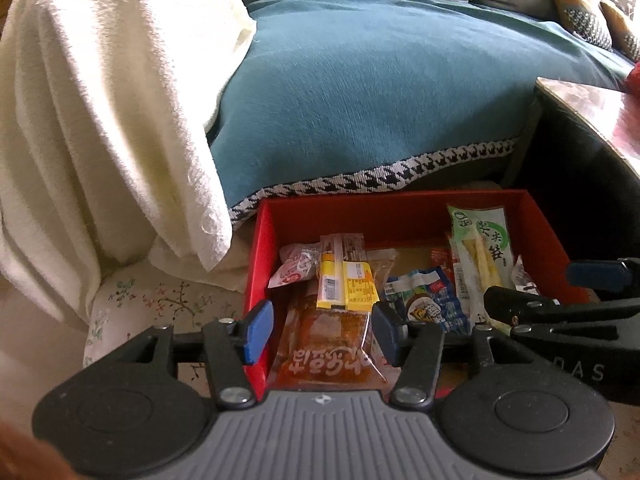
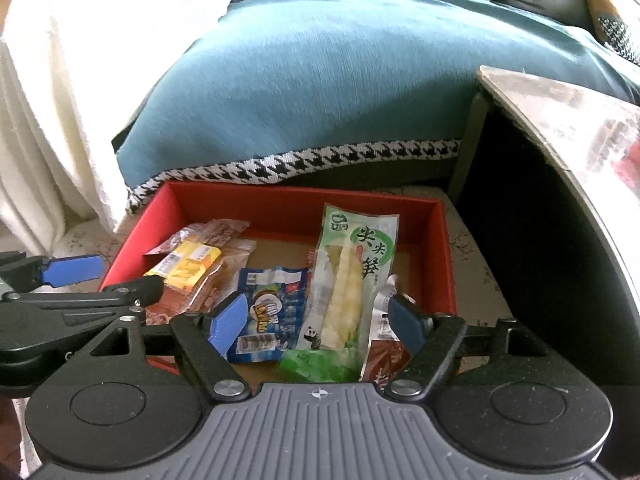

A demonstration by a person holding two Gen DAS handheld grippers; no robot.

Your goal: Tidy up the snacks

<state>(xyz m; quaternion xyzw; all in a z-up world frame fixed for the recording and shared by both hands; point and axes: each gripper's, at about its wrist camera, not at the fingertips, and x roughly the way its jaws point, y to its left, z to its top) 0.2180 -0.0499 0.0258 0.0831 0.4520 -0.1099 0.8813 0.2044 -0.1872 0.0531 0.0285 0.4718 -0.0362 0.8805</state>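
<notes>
The snacks lie in a red box (image 2: 436,236) on the floor, in front of a sofa w/ teal cover (image 2: 320,92). Inside: green bamboo-shoot pack (image 2: 352,276), blue pack (image 2: 272,312) beside it, yellow-label pack (image 1: 348,284) and orange pack (image 1: 328,348) at the left. Left gripper (image 1: 320,330) hangs above the orange pack, jaws spread, nothing pinched. Right gripper (image 2: 316,318) hangs above the blue and green packs, jaws spread wide, also empty.

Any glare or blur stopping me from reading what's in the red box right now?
Left wrist view: the white blanket is sunlit but not blown out, and the red box sits in softer light with its labels readable. Right wrist view: that blanket blows out to white, the tabletop glares, and the bamboo shoot packet stays sharp.
</notes>
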